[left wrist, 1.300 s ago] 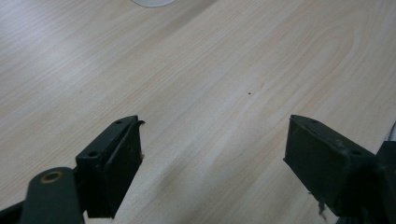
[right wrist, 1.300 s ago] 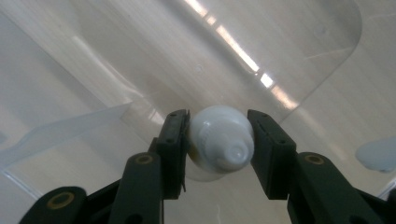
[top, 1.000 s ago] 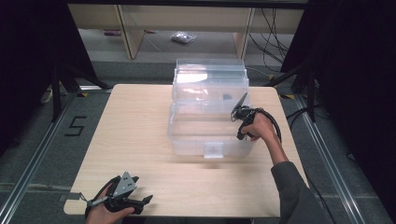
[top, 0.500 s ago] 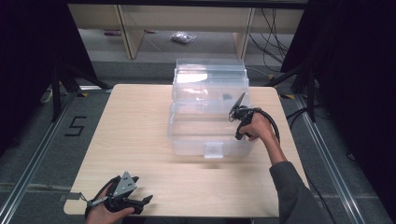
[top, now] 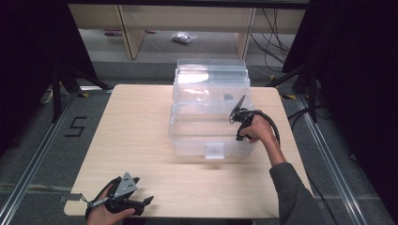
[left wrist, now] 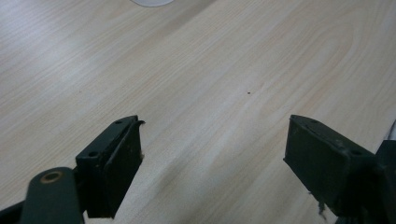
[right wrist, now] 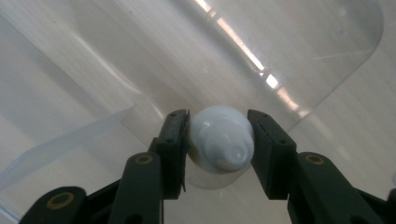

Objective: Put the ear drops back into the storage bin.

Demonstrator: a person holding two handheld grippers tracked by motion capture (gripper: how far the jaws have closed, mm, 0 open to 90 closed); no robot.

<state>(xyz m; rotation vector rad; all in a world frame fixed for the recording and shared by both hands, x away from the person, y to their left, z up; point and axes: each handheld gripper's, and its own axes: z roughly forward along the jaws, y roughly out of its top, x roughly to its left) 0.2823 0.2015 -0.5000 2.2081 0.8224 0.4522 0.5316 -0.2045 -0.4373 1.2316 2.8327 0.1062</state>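
White bottle (right wrist: 220, 138) pinched in right gripper (right wrist: 218, 140) above clear box (top: 210, 117), likely mid-placement, calling for a lowering and release; left gripper (left wrist: 212, 163) spread wide over table (left wrist: 210, 70).

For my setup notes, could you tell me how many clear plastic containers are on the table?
1: a clear plastic box with its lid raised stands at the table's far middle, beside the right gripper. Its clear walls may hide stacking.
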